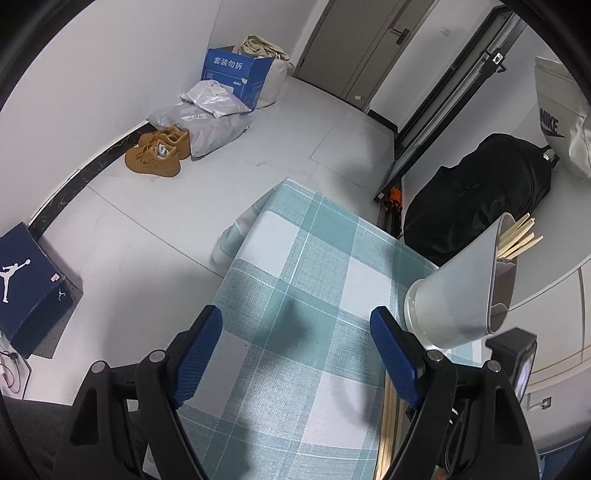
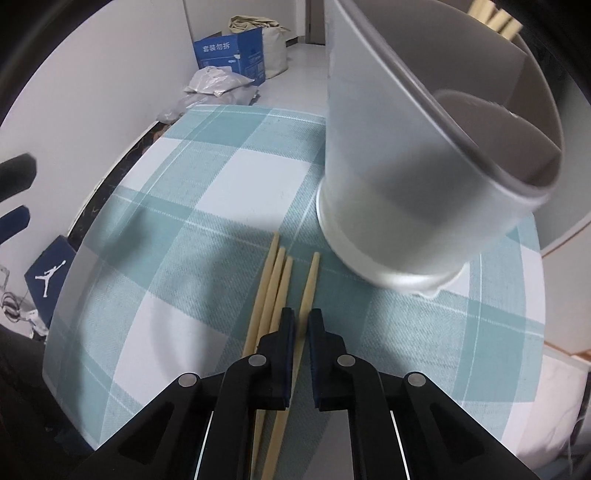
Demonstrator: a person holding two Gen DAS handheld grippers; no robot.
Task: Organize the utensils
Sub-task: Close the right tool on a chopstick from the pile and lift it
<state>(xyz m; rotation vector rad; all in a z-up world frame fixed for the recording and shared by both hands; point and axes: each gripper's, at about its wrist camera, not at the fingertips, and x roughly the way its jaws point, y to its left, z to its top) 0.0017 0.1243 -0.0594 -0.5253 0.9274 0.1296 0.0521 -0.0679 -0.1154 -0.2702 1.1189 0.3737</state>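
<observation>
Several wooden chopsticks lie side by side on the teal checked tablecloth. My right gripper points down at them and is shut on the rightmost chopstick, which runs between its fingers. A grey-white utensil holder stands just beyond, with more chopsticks sticking out of it. In the left wrist view the holder is at the right, next to the right finger. My left gripper hangs open over the cloth with nothing between its blue pads.
The table's far edge drops to a pale floor with tan shoes, plastic bags, a blue carton and a navy shoe box. A black backpack and a white bag sit at the right.
</observation>
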